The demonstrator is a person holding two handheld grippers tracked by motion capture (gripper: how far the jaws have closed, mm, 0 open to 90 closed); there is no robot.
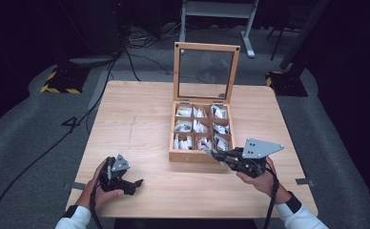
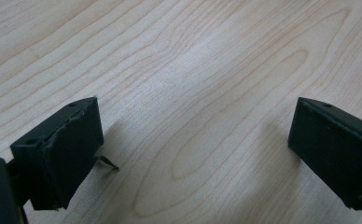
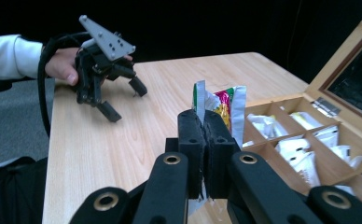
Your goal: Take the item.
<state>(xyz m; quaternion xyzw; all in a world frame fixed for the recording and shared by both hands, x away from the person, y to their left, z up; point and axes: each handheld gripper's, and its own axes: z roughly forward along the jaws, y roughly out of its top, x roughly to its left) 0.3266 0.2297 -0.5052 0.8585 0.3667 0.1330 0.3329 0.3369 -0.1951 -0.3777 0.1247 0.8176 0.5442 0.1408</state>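
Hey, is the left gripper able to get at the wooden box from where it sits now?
Probably yes. The left gripper rests with open jaws, holding nothing, and bare table lies between it and the wooden box. The right gripper, shut on a sachet, crowds only the box's right front corner.

A pale wooden table [image 1: 135, 119] stands on grey carpet [image 1: 25, 138] in a dark room.

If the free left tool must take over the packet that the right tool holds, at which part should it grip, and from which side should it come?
Probably the top edge of the packet. The right tool is shut on its lower part, so only the flat upper half stands free, upright above the pads. The open left tool would best come from above, one pad on each flat face, clear of the wooden box beside it.
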